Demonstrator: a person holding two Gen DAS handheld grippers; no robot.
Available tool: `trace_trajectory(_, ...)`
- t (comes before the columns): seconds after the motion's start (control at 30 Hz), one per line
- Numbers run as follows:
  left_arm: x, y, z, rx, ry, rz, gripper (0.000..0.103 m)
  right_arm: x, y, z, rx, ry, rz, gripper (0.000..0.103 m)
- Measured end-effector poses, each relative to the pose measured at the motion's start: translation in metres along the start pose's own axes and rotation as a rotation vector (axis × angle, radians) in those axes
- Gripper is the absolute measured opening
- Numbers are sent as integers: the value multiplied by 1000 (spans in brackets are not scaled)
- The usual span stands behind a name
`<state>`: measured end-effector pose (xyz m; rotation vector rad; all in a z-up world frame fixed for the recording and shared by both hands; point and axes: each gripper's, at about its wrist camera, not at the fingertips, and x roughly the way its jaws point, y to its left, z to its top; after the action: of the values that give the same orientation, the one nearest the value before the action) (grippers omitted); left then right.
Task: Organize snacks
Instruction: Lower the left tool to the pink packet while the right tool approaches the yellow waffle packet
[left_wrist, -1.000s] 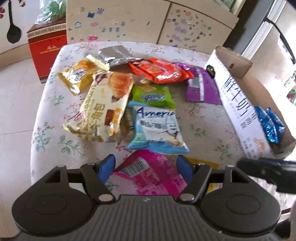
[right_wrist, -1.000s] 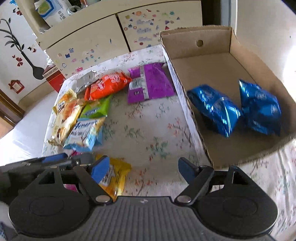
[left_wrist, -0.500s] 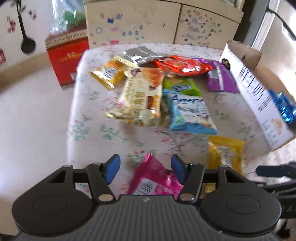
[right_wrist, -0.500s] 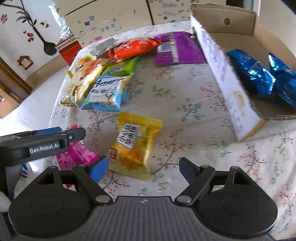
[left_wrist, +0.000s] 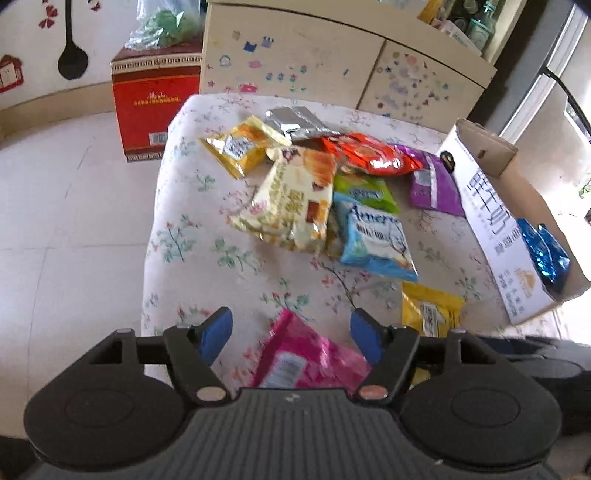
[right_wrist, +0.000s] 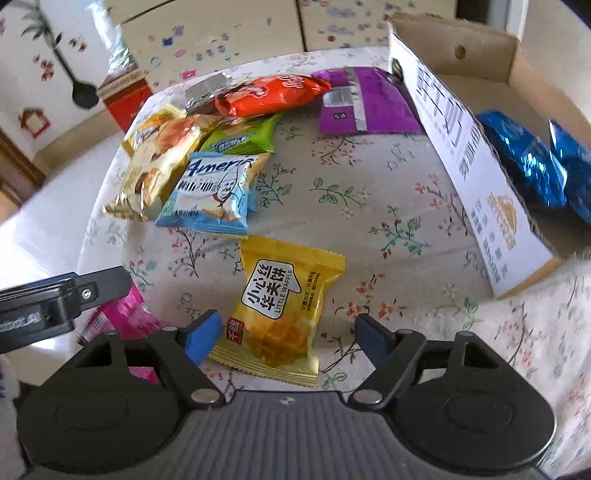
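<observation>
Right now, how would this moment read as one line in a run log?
left tongs: opening, over crinkly pink snack packet | right tongs: closing, around yellow waffle packet, pads clear | cardboard box: two shiny blue bags

Yellow waffle packet (right_wrist: 282, 306) between gripper (right_wrist: 286, 334) fingers

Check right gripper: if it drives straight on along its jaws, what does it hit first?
Most likely the yellow waffle packet, lying flat on the tablecloth between the open jaws of the right gripper. Depth is unclear.
</observation>
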<state>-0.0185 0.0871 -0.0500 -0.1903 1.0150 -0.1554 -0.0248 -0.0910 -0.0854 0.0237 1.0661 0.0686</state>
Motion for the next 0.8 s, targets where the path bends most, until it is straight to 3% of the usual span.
trace_trajectory(0.1, 0, -1, -8, -40, 24, -6, 73, -2, -3, 0, -44, -10, -37, 59)
trace_trajectory(0.17, 1, 1, -14, -90, 47, -3, 73, -4, -10, 2, -32, -11, -35, 57)
trace_trajectory(0.6, 14, -11, -23, -237, 58, 71, 83, -10, -25, -1, -64, -30, -39, 56)
trace_trajectory(0.8, 24, -29, -24, -171, 35, 187, 90, -9, -24, -1, -73, -31, -40, 58)
